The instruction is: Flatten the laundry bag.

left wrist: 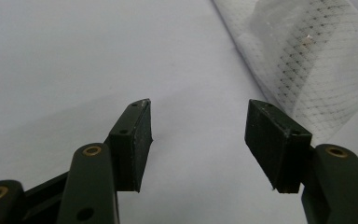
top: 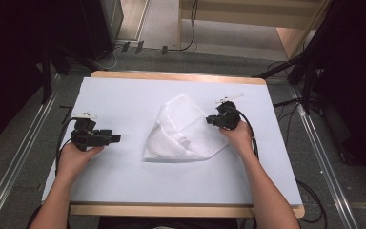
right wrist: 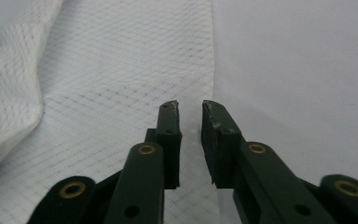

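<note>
Folding looks partway done: the white mesh bag (top: 183,130) lies doubled over mid-counter (top: 119,181), right hand-held gripper (right wrist: 189,108) slightly parted over its edge gripping nothing, left hand-held gripper (left wrist: 198,122) wide and empty beside it.

Desk (top: 124,95): wooden edge, white sheet (top: 119,176) covering the top, as I see it from above. On it: one white mesh bag (top: 183,131), crumpled, lying near the middle.
</note>
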A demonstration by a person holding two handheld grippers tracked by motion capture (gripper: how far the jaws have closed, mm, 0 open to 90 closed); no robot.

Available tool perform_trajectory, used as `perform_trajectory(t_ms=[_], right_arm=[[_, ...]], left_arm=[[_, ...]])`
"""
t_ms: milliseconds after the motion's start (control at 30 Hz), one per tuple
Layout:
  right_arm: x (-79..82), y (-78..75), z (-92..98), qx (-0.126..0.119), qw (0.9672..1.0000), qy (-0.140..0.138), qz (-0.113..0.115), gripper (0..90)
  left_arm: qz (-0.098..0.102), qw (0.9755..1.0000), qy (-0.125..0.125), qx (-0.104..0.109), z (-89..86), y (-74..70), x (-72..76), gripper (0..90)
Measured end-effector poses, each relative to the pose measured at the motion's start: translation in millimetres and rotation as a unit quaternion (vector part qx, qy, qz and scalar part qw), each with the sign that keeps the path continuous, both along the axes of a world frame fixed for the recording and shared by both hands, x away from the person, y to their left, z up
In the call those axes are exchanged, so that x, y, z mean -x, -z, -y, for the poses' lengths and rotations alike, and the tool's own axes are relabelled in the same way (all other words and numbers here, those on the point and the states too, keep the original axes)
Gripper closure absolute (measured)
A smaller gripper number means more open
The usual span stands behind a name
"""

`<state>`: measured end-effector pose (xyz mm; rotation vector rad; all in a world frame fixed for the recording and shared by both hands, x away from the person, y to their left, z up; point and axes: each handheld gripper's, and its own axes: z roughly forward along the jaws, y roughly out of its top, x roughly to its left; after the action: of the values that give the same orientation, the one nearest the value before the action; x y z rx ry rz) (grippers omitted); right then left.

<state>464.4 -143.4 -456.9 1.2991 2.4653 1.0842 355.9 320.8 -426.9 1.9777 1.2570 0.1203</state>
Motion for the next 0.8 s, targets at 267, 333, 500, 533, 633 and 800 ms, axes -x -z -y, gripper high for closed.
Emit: perform_trajectory(t_ms=[267,333,500,533,633,800], right_arm=[[15.3,-14.7,11.7,-0.022,0.9995,0.016,0.013,69.0],[21.3,-16.5,11.3,-0.017,0.9997,0.009,0.013,69.0],[39.9,-13.8,7.8,-0.007,0.9998,-0.017,0.009,76.0],[41.9,-12.8,7.6,-0.005,0.9998,-0.018,0.007,76.4],[43.7,-10.2,7.2,-0.005,0.9998,-0.021,-0.001,76.6],[43.3,-6.1,7.0,-0.003,0.9997,-0.023,-0.002,75.1]], left_arm=[[-0.012,0.9993,0.031,0.017,23.6,-6.0,-10.7,68.7],[-0.017,0.9992,0.033,0.016,29.5,-8.9,-15.5,73.0],[-0.032,0.9973,0.066,0.003,56.1,-9.1,-32.0,90.0],[-0.032,0.9973,0.066,0.003,56.1,-9.1,-32.0,90.0],[-0.041,0.9962,0.074,0.023,69.3,-4.6,-45.1,90.0],[-0.030,0.9967,0.073,0.022,78.7,-0.6,-54.1,90.0]])
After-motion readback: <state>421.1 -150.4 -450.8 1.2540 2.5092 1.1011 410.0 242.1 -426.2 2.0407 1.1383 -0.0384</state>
